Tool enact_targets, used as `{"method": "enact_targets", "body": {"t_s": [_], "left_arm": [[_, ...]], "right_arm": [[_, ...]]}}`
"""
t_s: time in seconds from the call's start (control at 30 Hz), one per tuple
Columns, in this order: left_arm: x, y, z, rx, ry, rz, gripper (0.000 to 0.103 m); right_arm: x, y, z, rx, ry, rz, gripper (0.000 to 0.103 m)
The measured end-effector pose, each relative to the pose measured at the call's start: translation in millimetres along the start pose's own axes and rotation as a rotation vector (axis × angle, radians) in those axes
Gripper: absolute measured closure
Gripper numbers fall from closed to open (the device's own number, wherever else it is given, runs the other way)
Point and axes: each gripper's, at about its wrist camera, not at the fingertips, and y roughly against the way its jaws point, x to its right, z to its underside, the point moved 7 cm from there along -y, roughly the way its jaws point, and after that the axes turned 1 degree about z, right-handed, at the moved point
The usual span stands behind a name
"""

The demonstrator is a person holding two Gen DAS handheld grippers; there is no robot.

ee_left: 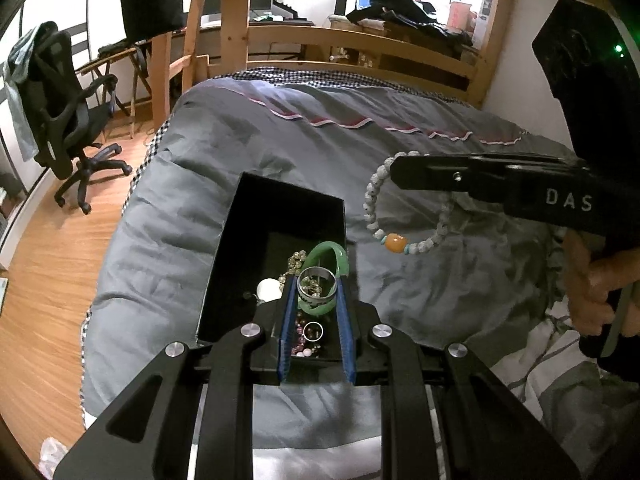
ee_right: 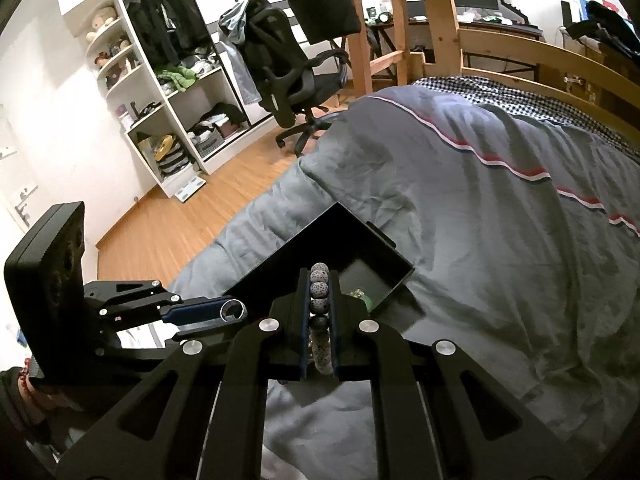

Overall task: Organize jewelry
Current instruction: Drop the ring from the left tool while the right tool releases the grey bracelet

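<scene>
Left wrist view: the left gripper (ee_left: 317, 298) pinches a silver ring (ee_left: 316, 289) between its blue fingertips, directly above the open black box (ee_left: 240, 248) on the grey duvet (ee_left: 208, 152). Inside the box lie a green bangle (ee_left: 334, 254) and loose beads. To the right, the right gripper (ee_left: 394, 172) is clamped on a grey beaded bracelet (ee_left: 370, 210), whose orange bead (ee_left: 394, 241) hangs lowest, just beside the box's far right corner.

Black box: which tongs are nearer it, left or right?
Left. The left tongs, shut on a silver ring, hang right over the black box. The right tongs, gripping the bead bracelet, sit off to its side above the duvet.
</scene>
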Motion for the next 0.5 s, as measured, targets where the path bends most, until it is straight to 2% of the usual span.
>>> {"method": "enact_targets", "body": {"t_s": [0.5], "left_arm": [[-21.6,-10.1,5.4,0.015,0.071,0.045,0.084]], "right_arm": [[-6.2,-21.3,-1.2,-0.019,-0.002,0.011,0.094]]}}
